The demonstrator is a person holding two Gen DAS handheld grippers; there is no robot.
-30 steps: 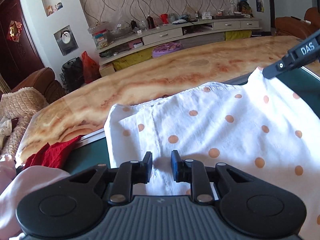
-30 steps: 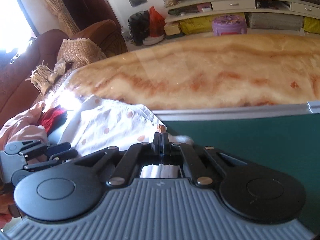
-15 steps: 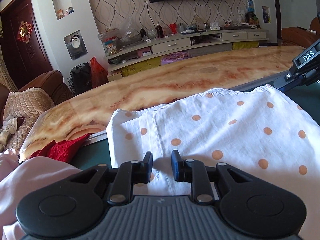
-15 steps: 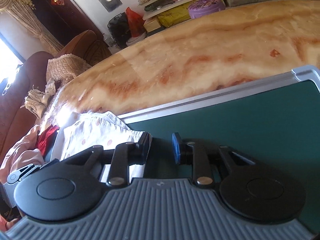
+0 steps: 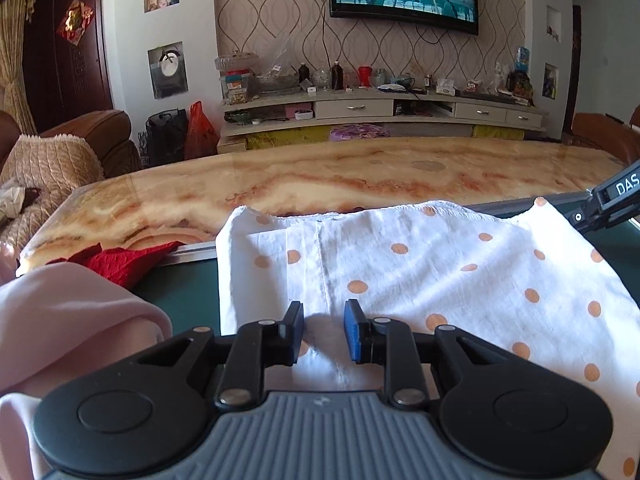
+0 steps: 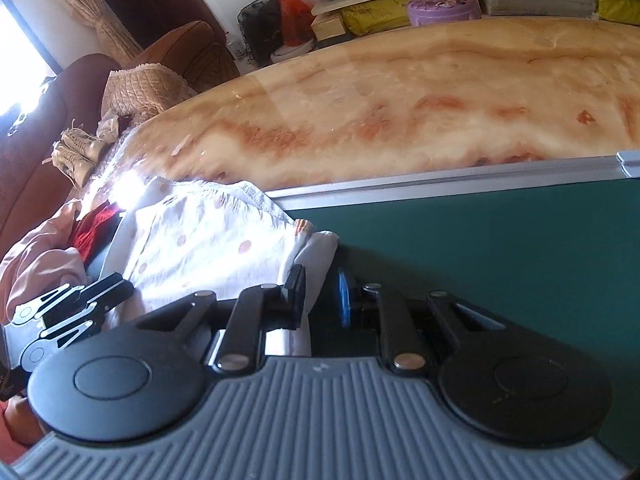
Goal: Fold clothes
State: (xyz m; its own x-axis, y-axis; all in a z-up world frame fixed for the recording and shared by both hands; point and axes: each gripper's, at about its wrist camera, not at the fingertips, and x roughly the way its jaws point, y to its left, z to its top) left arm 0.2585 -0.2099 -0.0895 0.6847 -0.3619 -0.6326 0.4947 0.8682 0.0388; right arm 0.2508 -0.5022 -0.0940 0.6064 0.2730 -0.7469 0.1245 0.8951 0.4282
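Note:
A white garment with orange dots (image 5: pixel 440 264) lies spread on the green mat (image 5: pixel 188 288). My left gripper (image 5: pixel 324 330) rests low over its near edge. Its jaws are opening, and the cloth lies under the gap with neither pad pressing on it. In the right wrist view, my right gripper (image 6: pixel 320 296) sits at the garment's (image 6: pixel 208 248) folded right corner. Its jaws are closing with that corner between them, against the left finger and clear of the blue pad. The right gripper's arm (image 5: pixel 612 204) shows at the garment's far right corner.
The mat's metal rim (image 6: pixel 440 184) runs along a glossy marble table (image 5: pixel 360 176). A red cloth (image 5: pixel 124 260) and a pink garment (image 5: pixel 60 320) are heaped at the mat's left end. A sofa stands left of the table, and a TV cabinet is behind it.
The right gripper let go of the cloth corner, opened over the mat, then dropped back with the corner between narrowing jaws. The left gripper rolled level and its jaws widened slightly.

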